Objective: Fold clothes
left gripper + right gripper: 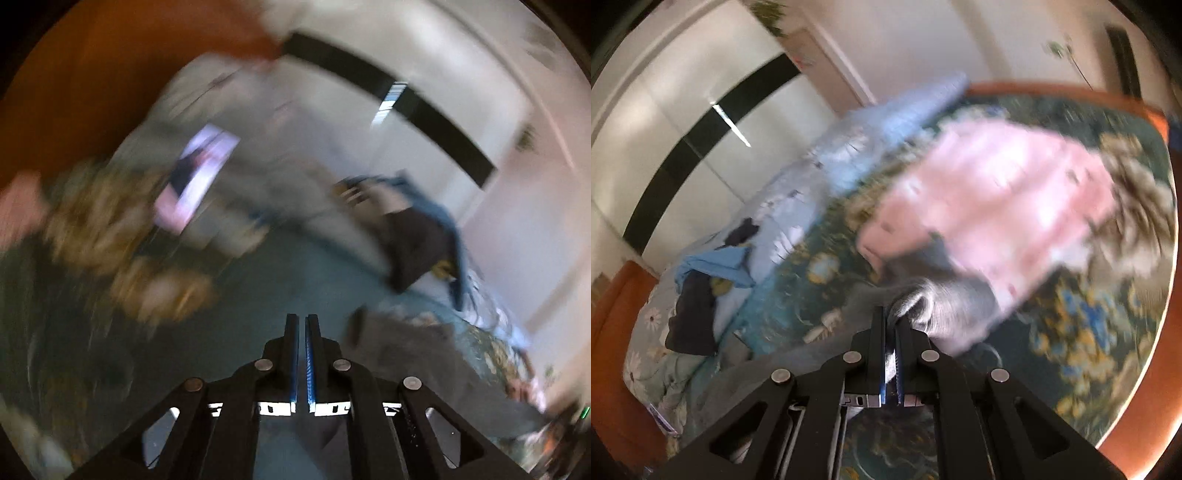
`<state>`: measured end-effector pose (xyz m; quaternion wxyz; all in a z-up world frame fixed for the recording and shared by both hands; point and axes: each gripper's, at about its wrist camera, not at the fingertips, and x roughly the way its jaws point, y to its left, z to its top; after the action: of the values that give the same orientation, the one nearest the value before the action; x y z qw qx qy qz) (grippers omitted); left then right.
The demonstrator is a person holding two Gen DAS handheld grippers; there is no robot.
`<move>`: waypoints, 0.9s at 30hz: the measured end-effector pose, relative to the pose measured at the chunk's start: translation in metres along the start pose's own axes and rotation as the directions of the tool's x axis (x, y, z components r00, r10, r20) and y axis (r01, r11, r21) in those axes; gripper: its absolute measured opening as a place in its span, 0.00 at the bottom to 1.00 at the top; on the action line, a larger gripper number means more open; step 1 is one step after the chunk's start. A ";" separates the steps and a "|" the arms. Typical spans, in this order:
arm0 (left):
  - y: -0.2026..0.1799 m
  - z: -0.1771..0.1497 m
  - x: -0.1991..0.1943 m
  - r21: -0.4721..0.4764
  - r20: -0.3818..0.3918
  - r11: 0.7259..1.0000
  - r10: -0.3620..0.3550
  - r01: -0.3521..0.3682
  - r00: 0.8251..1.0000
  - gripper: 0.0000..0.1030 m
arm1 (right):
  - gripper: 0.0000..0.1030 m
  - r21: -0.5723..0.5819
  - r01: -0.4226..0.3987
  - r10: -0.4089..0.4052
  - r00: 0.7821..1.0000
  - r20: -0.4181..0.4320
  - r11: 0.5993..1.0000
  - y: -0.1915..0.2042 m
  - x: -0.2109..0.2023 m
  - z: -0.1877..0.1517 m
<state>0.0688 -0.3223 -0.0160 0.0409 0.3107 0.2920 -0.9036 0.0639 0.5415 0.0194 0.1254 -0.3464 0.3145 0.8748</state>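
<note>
The left gripper [303,321] is clenched with its fingers almost touching and nothing visible between them; it hangs above the floral bedspread [236,332] of the bed. The right gripper [890,314] is clamped on a bunched fold of grey cloth [945,306], which gathers at its fingertips and trails back under the gripper on both sides.

Just beyond the grey cloth, and overlapping it, a pink garment [990,199] lies spread on the bedspread toward the far right of the bed. In the left wrist view a pale grey garment [266,177] with a printed patch lies spread ahead of the fingers, heavily blurred. To the left of the right gripper a light blue quilt [842,155] is heaped along the bed's side, and near it sits a small pile of dark and blue clothes [701,295].

An orange-brown bed frame [1145,369] rims the mattress on the right and far sides. Open bedspread lies directly ahead of the left gripper. A white wardrobe [683,110] with a dark band stands beyond the quilt.
</note>
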 end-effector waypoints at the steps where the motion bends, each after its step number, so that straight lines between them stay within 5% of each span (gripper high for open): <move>1: 0.013 -0.006 0.002 -0.035 -0.022 0.999 0.016 -0.017 1.000 0.04 | 0.04 -0.004 0.024 -0.024 1.000 -0.013 1.000 -0.002 0.004 -0.004; 4: 0.018 -0.021 0.004 -0.055 -0.066 0.998 0.025 -0.029 0.997 0.04 | 0.04 -0.015 0.063 -0.063 0.998 -0.028 0.998 -0.004 0.010 -0.012; 9: -0.040 -0.003 0.039 0.057 -0.134 0.997 -0.049 0.057 0.990 0.05 | 0.04 -0.046 0.069 -0.070 0.997 -0.030 0.997 0.007 0.014 -0.017; 13: -0.094 0.018 0.105 0.102 -0.270 0.985 -0.110 0.142 0.957 0.06 | 0.04 -0.069 0.064 -0.066 0.997 -0.031 0.996 0.011 0.011 -0.018; 16: -0.125 0.027 0.157 0.137 -0.347 0.983 -0.068 0.122 0.935 0.10 | 0.04 -0.069 0.060 -0.062 0.997 -0.036 0.996 0.010 0.011 -0.017; 22: -0.149 0.025 0.229 0.095 -0.483 0.987 -0.071 0.133 0.873 0.44 | 0.04 -0.068 0.054 -0.056 0.998 -0.037 0.996 0.008 0.011 -0.015; 27: -0.156 0.019 0.256 0.099 -0.535 0.990 -0.032 0.100 0.845 0.46 | 0.04 -0.067 0.050 -0.053 0.998 -0.044 0.996 0.005 0.013 -0.014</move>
<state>-0.1870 -0.1764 -0.0758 -0.0918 0.5403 0.2460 -0.7994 0.0599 0.5285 0.0049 0.1293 -0.3782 0.2793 0.8730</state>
